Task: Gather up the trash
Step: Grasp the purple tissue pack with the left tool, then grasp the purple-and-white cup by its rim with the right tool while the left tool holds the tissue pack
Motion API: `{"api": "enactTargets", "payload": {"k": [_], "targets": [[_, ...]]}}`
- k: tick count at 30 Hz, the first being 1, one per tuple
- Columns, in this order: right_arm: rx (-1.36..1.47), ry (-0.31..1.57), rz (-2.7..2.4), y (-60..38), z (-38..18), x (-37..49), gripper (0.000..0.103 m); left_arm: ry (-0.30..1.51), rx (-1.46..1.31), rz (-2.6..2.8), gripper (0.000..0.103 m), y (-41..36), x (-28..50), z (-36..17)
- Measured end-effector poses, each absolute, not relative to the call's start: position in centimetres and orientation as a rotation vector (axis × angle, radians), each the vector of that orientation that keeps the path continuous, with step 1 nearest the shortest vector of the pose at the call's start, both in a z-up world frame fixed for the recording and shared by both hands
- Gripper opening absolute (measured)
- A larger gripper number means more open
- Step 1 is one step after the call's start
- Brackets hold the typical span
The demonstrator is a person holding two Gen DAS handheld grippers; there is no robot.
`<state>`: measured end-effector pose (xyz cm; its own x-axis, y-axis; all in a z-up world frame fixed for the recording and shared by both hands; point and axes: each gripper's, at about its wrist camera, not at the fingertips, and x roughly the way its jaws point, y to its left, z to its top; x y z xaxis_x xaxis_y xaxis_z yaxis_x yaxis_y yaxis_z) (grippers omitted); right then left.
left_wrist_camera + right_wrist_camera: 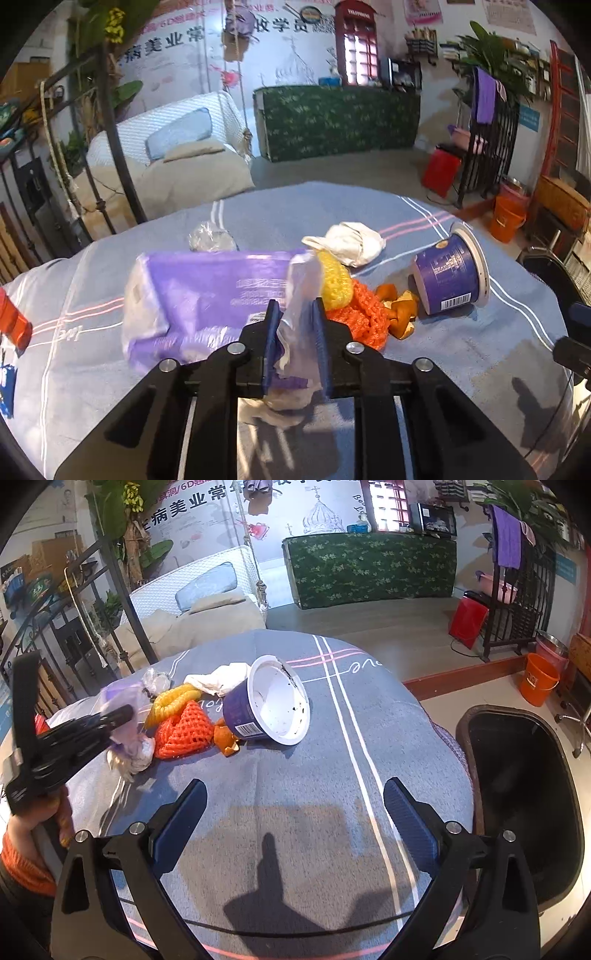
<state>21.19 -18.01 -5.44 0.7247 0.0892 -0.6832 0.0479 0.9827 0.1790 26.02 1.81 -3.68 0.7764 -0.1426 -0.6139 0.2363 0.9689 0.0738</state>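
Note:
My left gripper [294,314] is shut on the end of a purple plastic bag [207,295], held just above the blue tablecloth; the bag also shows in the right wrist view [125,716]. Beside it lie yellow foam netting [332,280], orange foam netting [365,317], orange peel [399,314], a crumpled white tissue [351,242], a clear plastic wad [210,238] and a purple paper cup [450,273] on its side. In the right wrist view the cup [269,701] lies ahead. My right gripper [295,805] is open and empty over the cloth.
A black trash bin [524,794] stands open on the floor right of the table [406,738]. Orange buckets [537,679], a red stool [467,622], a white swing seat [207,602] and a green counter [369,565] stand beyond.

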Motion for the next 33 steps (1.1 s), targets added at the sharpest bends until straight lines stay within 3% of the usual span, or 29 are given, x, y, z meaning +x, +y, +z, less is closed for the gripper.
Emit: {"api": "enactTargets", "payload": {"k": [19,25,27,33], "targets": [[0.093,0.832,0.171,-14.0,-6.4,29.7,0.094,0.558,0.005,-0.111,0.013,5.1,19.5,-0.8],[0.025,0.868,0.159,-13.1,-7.4,32.3,0.066,0.571,-0.015,-0.123,0.013,4.9,18.7,-1.0],[0.017,0.88,0.161,-13.0,-7.8,32.7,0.04,0.568,-0.016,-0.127,0.013,4.7,18.4,-1.0],[0.003,0.879,0.198,-12.5,-8.2,32.0,0.009,0.584,-0.03,-0.147,0.013,4.1,18.2,-1.7]]}}
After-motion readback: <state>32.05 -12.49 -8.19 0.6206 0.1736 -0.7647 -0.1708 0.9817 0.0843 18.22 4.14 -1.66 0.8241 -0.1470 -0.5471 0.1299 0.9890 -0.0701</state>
